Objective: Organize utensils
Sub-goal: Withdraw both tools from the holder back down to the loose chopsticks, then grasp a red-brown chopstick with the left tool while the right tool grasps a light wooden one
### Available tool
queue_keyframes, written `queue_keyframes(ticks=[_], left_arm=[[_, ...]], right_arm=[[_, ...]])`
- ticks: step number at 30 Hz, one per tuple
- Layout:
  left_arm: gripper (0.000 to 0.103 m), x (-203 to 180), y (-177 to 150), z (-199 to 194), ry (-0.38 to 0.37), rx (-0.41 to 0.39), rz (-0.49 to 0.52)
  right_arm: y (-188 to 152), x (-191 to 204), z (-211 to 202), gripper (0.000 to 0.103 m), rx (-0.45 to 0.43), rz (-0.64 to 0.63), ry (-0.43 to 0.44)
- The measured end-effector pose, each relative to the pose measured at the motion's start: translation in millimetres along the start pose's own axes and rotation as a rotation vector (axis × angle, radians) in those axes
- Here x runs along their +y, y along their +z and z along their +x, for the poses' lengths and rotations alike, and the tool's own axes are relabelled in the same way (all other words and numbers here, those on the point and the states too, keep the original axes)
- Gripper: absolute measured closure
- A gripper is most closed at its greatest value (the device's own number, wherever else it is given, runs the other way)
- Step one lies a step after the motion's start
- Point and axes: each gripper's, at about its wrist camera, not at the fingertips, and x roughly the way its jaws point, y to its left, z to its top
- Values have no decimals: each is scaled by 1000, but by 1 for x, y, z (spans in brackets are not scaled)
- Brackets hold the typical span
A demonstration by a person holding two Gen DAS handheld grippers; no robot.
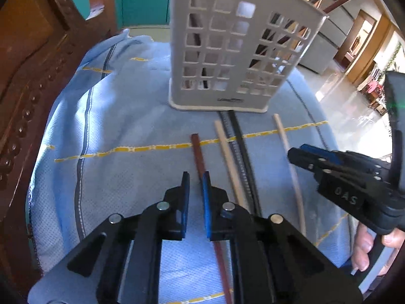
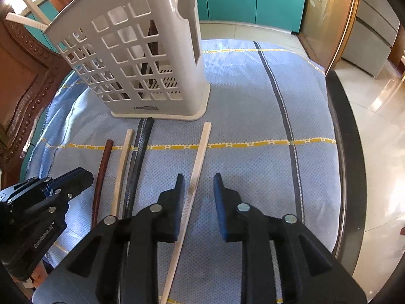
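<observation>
Black with blue pads, the left gripper hovers low over the blue cloth on the table, its jaws parted by a narrow gap and holding nothing. The reddish-brown chopstick runs just beside its right finger and passes under that side of the gripper; whether they touch cannot be told. The right gripper stands wider open, empty, straddling the pale wooden chopstick, which lies closer to its left finger, with clear cloth between the stick and the right finger. Between those two sticks lie a second pale chopstick and a dark pair of chopsticks, all flat on the cloth and pointing toward the white lattice utensil holder. The holder stands upright at the far end of the sticks, with dark sticks already inside it.
</observation>
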Motion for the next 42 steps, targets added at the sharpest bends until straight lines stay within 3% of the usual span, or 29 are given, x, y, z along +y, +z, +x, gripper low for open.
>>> queue_keyframes(ticks=[3,11,12,14,16,22,29,42], left_arm=[[81,3,-1,2,-2,14,-8],[72,-1,0,9,21,14,12],[72,-2,0,9,24,13,20],[71,-5,-1,10,29,11,31],[71,-5,-1,10,30,11,35],[70,-4,-1,10,18,12,34],[63,-13,-3,12,44,7,70],[62,-21,-8,9,79,-6,101]], right_arm=[[-1,4,2,78,-6,-23,-39],[-7,20,6,78,-23,-89,-106],[-8,22,6,78,-27,-101,-110],[-10,26,5,91,-27,-112,-94],[-12,28,4,92,-24,-112,-86],[-15,24,-1,92,-2,-87,-79],[-10,21,1,86,-1,-75,-75],[-12,24,2,86,-10,-94,-91]])
